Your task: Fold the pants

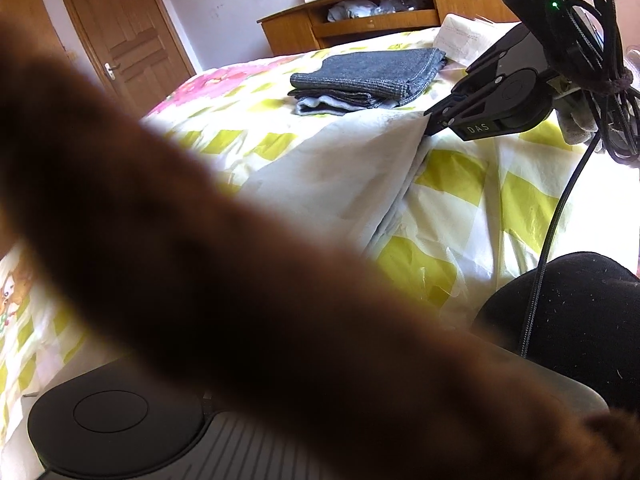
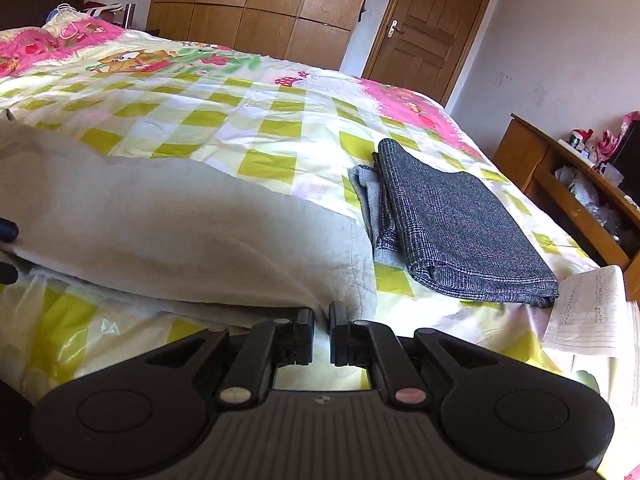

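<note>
Pale grey pants [image 2: 160,232] lie across the checked bedcover [image 2: 260,128], partly lifted off it. My right gripper [image 2: 321,332] is shut on their near edge; in the left wrist view the right gripper [image 1: 430,120] pinches a raised corner of the pants [image 1: 332,184]. A blurred brown shape [image 1: 200,260] close to the lens covers the left gripper's fingers; only its black body [image 1: 120,432] shows. In the right wrist view two dark tips [image 2: 8,230] touch the pants at the far left edge, with cloth between them.
A folded stack of dark grey checked pants [image 2: 460,232] sits on the bed to the right, with a lined paper sheet [image 2: 592,312] beside it. A wooden desk [image 2: 560,184] stands past the bed's right edge. A person's black-clad leg [image 1: 580,320] is near the bed.
</note>
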